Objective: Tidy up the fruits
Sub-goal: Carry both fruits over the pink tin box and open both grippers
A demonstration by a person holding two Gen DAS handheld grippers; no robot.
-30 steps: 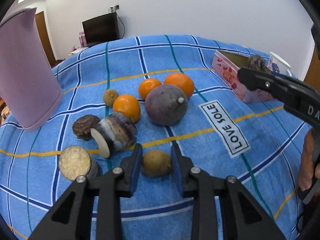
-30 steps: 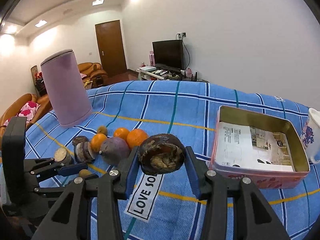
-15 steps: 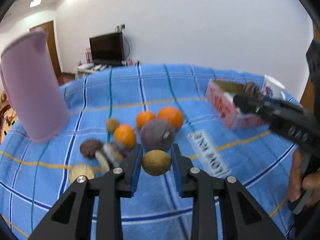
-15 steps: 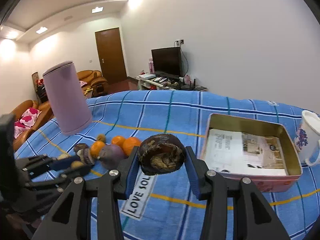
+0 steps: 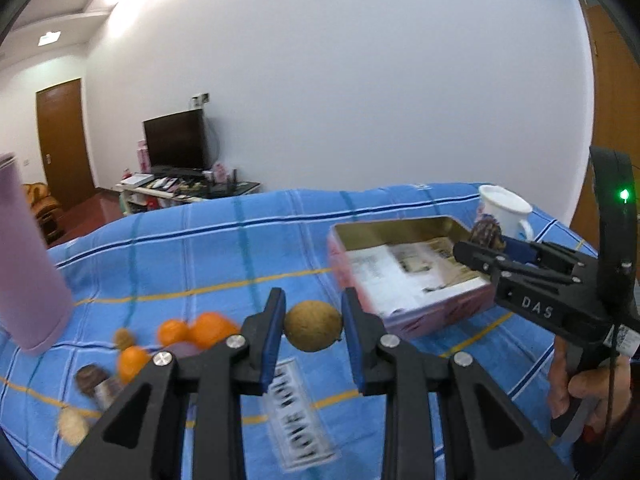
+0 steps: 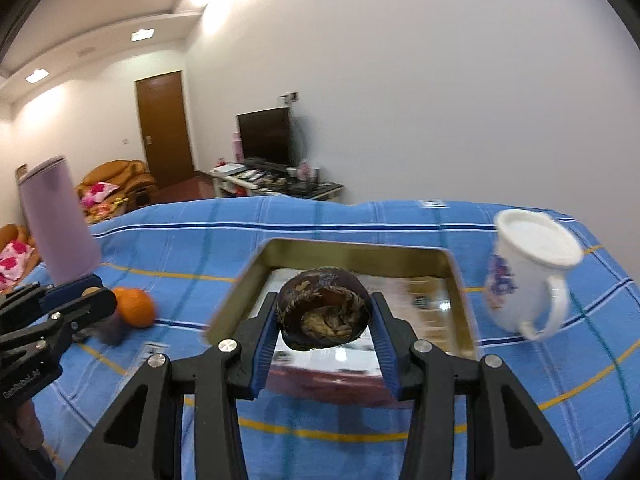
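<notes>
My left gripper (image 5: 313, 331) is shut on a small tan-brown round fruit (image 5: 313, 331), lifted above the blue checked cloth. My right gripper (image 6: 324, 314) is shut on a dark brown, rough-skinned fruit (image 6: 324, 314) and holds it over the near edge of the open pink tin (image 6: 352, 249), whose floor is lined with printed paper. In the left wrist view that tin (image 5: 404, 280) lies ahead to the right, with the right gripper (image 5: 486, 236) and its dark fruit above its right side. Several oranges (image 5: 200, 330) and other fruits lie blurred at lower left.
A tall lilac container (image 6: 60, 220) stands at the left on the cloth. A white mug (image 6: 528, 272) sits just right of the tin. A person's hand (image 5: 592, 392) grips the right tool's handle. An orange (image 6: 134, 307) and a purple fruit lie left of the tin.
Both grippers have swung right toward the tin with their fruits. The left one lifted its fruit off the cloth; the fruit pile has slid to the lower left.
</notes>
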